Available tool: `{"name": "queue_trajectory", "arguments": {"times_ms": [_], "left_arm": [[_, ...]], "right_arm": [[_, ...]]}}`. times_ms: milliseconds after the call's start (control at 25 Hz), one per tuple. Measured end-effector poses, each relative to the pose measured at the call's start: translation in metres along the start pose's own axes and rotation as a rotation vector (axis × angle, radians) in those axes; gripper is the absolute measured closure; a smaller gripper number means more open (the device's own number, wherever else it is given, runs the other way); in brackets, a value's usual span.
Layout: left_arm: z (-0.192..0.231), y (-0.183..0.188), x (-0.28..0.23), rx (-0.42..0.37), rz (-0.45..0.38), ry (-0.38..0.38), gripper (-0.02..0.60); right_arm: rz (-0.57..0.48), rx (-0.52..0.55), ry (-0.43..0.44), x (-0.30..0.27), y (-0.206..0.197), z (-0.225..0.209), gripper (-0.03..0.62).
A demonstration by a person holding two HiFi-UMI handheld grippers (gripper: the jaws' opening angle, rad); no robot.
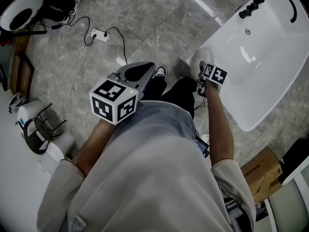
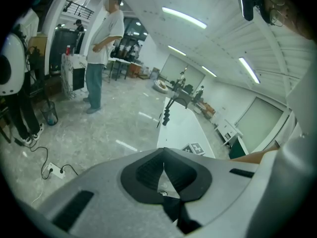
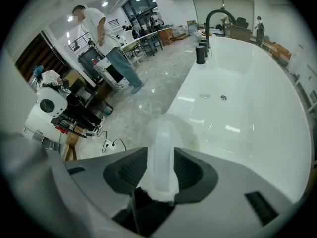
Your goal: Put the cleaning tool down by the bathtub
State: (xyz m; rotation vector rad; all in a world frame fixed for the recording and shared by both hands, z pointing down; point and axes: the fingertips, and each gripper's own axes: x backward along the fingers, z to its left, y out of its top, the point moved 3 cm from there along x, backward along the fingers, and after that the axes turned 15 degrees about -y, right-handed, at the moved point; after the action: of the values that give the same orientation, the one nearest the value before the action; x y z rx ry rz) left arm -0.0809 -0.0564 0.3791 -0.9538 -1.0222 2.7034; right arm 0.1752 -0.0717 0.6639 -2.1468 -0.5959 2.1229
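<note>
At the near end of the glossy white bathtub (image 1: 270,81), the right gripper (image 3: 161,171) has its jaws spread around the pale translucent plastic cleaning tool (image 3: 163,148), likely light, stiff and slick, best pinched across its narrow handle; the left gripper (image 2: 164,175) sits pressed together, empty.

Long ceiling strip lights (image 2: 183,18) are giving bright, even light. Glare is lying on the polished floor (image 1: 198,1) and the white bathtub (image 1: 270,81). Both gripper views are bending strongly and darkening at the edges; the near cleaning tool (image 3: 162,152) is looking blurred.
</note>
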Motion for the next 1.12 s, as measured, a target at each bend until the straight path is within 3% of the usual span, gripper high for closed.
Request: {"name": "queue_trajectory", "arguments": {"times_ms": [360,1120], "left_arm": [[0.000,0.001,0.002,0.001,-0.011,-0.019,0.577],[-0.004,0.002,0.003,-0.008,-0.039,-0.070,0.577]], "right_arm": [[-0.008,-0.068,0.005,0.008,0.003,-0.008,0.442],[-0.077,-0.101,0.052,0.046,0.007,-0.005,0.445]]}}
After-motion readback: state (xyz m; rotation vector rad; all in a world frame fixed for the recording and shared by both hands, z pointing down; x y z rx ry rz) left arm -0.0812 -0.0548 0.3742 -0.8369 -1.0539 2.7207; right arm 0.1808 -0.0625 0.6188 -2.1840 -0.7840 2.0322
